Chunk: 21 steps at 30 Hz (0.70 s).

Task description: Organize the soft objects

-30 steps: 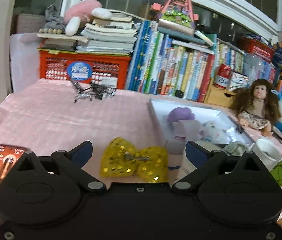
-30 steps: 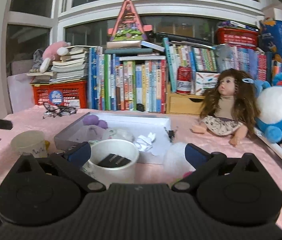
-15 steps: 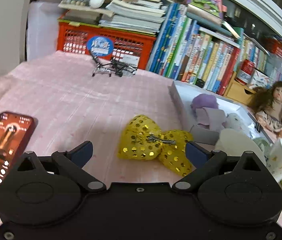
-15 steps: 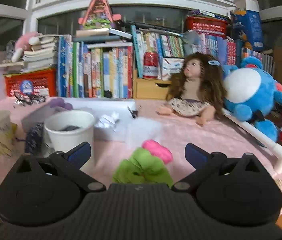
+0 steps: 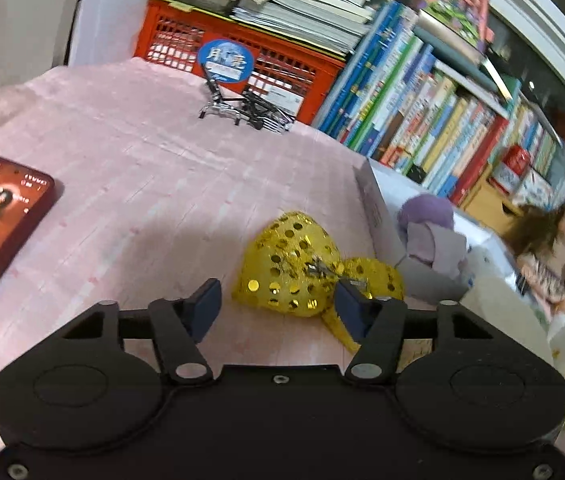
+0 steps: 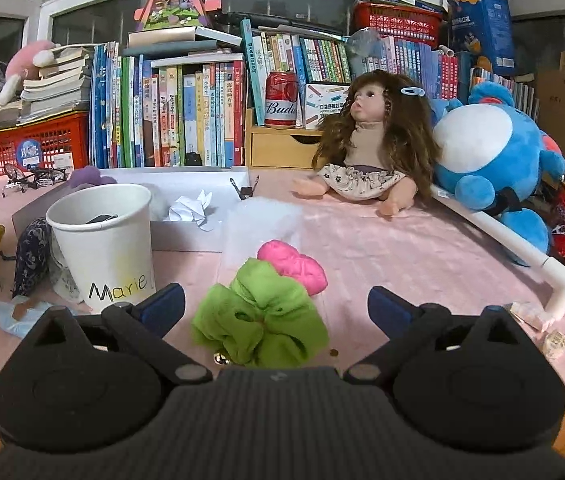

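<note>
The gold sequin bow [image 5: 302, 268] is seen lying flat on the pink desk [image 5: 130, 184], just left of the white tray [image 5: 372, 204]. The left gripper [image 5: 276, 306] is held right at it, jaws spread wide either side, nothing pinched. On the other side of the tray, the green scrunchie [image 6: 260, 316] is sat between the wide-open jaws of the right gripper [image 6: 276, 308], with a pink scrunchie [image 6: 294, 264] touching it behind. A purple plush [image 5: 428, 216] is parked inside the tray.
</note>
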Tool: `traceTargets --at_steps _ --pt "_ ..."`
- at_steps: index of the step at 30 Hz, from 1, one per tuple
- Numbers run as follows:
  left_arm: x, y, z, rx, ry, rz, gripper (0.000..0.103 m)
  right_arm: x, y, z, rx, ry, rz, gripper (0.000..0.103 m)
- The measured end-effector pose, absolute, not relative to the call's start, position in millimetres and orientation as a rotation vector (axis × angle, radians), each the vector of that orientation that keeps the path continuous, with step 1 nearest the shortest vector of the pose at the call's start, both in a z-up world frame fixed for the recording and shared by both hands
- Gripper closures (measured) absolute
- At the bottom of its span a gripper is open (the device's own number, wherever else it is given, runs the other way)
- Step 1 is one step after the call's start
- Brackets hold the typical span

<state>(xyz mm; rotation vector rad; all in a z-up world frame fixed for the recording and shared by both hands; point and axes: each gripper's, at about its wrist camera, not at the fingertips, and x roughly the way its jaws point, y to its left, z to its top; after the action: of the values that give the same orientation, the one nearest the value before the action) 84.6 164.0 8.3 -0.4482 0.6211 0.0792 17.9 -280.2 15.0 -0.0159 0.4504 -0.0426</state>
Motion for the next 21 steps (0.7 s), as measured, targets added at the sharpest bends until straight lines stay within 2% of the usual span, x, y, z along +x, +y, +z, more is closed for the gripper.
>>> traceTargets --at_steps 4,8,10,12,17,21 --pt "89.6 165.0 4.6 -0.479 0.619 0.075 0.058 22.0 -277.4 12.4 -0.025 0.466 -0.033 0.005" --pt "89.5 160.9 6.4 -0.445 0.615 0.075 0.074 26.2 -274.3 10.5 -0.034 0.479 -0.022 0.009" --pt "88.8 159.1 7.6 -0.429 0.611 0.076 0.077 27.8 -273.0 9.1 -0.036 0.488 -0.017 0.011" --pt "86.7 158.2 8.7 -0.418 0.607 0.090 0.081 29.3 -272.0 7.7 -0.033 0.498 -0.012 0.017" --pt "70.4 155.5 17.0 -0.350 0.583 0.130 0.083 28.4 -267.9 7.4 -0.046 0.504 -0.005 0.035" --pt "50.2 156.8 23.9 -0.331 0.589 0.103 0.083 26.8 -266.6 9.3 -0.053 0.496 -0.009 0.043"
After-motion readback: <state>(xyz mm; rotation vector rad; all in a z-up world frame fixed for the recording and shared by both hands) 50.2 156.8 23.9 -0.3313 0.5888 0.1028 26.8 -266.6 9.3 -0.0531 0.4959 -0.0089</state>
